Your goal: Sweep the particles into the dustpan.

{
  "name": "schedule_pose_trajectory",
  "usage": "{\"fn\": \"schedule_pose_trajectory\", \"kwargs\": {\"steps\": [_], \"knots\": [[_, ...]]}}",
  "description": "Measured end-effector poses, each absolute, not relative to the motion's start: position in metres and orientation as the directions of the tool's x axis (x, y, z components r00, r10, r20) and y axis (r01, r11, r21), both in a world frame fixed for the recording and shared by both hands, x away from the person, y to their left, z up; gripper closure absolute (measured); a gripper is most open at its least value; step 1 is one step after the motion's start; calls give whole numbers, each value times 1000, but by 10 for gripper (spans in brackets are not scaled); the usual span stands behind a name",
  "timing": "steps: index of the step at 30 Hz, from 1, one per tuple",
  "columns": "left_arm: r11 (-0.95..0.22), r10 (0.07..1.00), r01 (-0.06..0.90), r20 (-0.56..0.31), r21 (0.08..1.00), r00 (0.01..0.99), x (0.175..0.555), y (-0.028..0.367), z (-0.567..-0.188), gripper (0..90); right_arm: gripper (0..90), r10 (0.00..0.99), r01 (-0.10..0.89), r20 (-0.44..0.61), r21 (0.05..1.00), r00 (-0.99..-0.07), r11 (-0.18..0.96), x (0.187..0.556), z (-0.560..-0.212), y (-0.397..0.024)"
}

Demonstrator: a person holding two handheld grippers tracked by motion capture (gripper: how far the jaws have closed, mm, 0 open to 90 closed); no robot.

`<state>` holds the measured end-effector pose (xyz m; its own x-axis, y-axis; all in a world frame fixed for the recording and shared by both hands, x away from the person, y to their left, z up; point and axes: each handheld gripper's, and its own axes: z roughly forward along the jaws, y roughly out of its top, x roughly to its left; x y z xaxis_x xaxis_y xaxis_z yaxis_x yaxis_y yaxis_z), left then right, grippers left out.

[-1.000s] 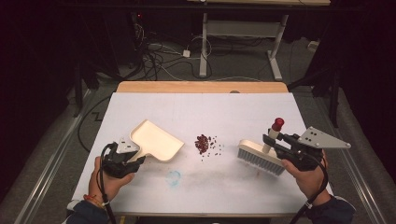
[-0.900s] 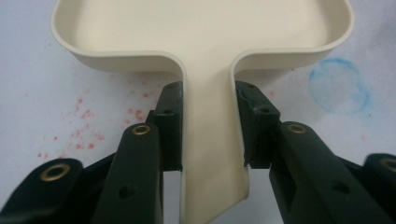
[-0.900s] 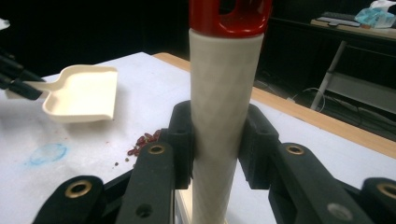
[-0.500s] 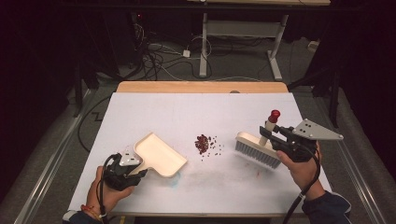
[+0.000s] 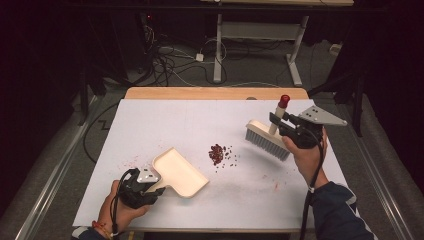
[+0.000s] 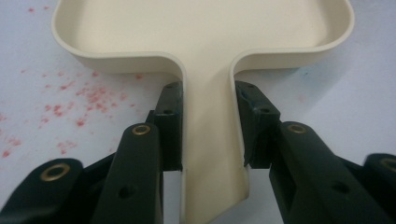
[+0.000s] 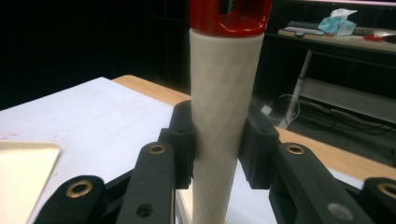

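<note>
a: what is the left gripper (image 5: 159, 184) doing?
b: clenching the dustpan (image 5: 180, 171) handle; the pan is lying just ahead of it

a: the right gripper (image 5: 276, 121)?
b: gripping the brush (image 5: 266, 139) handle, bristles hanging below

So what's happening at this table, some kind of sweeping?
Yes. A person holds tongs in each hand. The left tongs are clamped on the handle of a cream dustpan lying on the white table. The right tongs grip the handle of a brush, held to the right of a small pile of dark red crumbs. Nothing is swept up yet; the pan looks empty.
</note>
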<state>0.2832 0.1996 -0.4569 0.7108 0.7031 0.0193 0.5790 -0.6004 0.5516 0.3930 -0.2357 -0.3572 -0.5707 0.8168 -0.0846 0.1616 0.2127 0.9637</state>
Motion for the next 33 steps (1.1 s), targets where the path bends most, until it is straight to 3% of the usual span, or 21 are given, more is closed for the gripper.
{"fn": "schedule_pose_trajectory", "kwargs": {"steps": [21, 33], "knots": [[-618, 678, 571, -1, 540, 735, 281, 189, -461, 636, 693, 847, 209, -98, 949, -523, 238, 448, -372, -195], [-618, 676, 574, -9, 537, 736, 282, 178, -466, 636, 694, 838, 223, -87, 945, -539, 241, 452, -383, -175]]}}
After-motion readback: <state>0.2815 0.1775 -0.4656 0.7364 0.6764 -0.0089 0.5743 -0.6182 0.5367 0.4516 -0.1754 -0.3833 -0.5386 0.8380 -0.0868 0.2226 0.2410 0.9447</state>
